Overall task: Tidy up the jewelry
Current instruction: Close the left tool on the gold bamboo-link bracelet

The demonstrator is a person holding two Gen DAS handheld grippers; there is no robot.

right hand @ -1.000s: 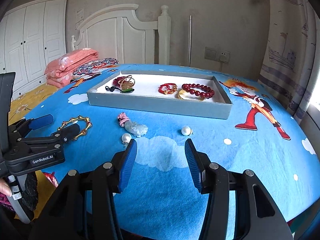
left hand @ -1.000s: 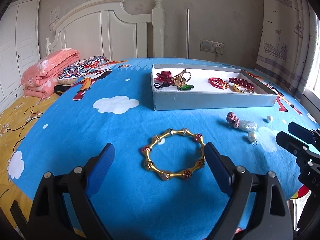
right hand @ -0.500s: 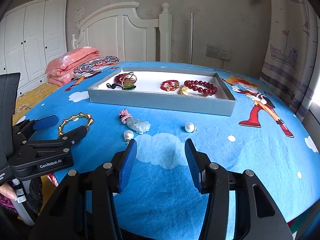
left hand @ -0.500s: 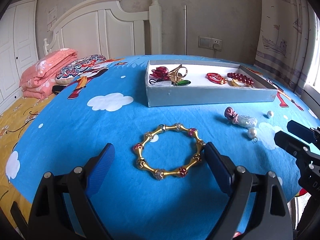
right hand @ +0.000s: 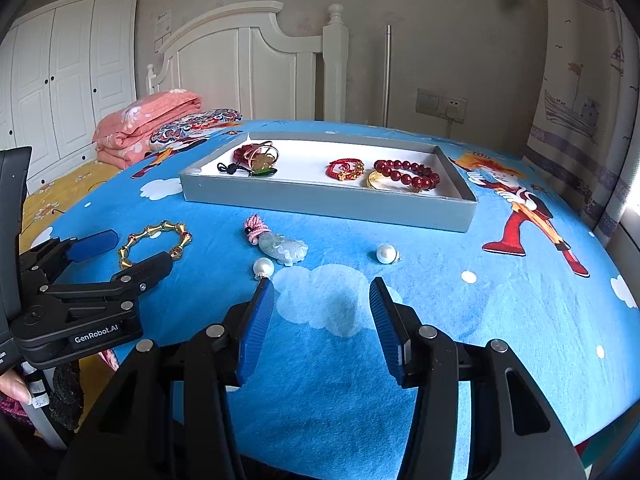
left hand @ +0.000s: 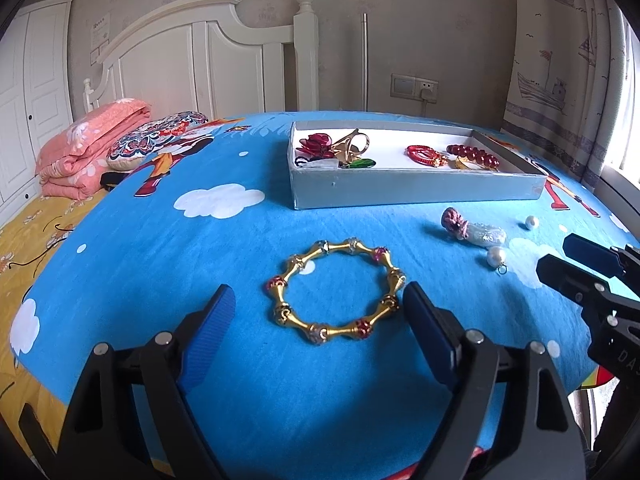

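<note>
A gold bracelet (left hand: 340, 330) with red and clear beads lies flat on the blue cloth. My left gripper (left hand: 318, 300) is around it, jaws closing; the right pad is close to its rim and the left pad stands apart. The right wrist view shows that bracelet (right hand: 160, 227) inside the left gripper (right hand: 136, 249). My right gripper (right hand: 322, 292) is open over bare cloth, with nothing between its fingers. Just beyond it lie a pale pendant (right hand: 282, 248) on a pink cord and two pearls (right hand: 263, 267) (right hand: 386, 253). The grey tray (right hand: 320, 200) holds red bead and cord bracelets and a gold piece.
The blue cartoon cloth (left hand: 140, 260) falls away at the near edge. A folded pink blanket (left hand: 92, 152) and a patterned pillow (left hand: 156, 140) lie on the bed to the left, before a white headboard (left hand: 224, 64). A curtain (left hand: 560, 80) hangs at the right.
The left gripper's jaws have drawn in slightly around the gold bracelet, which still lies flat on the cloth. The right gripper has kept its place and its opening.
</note>
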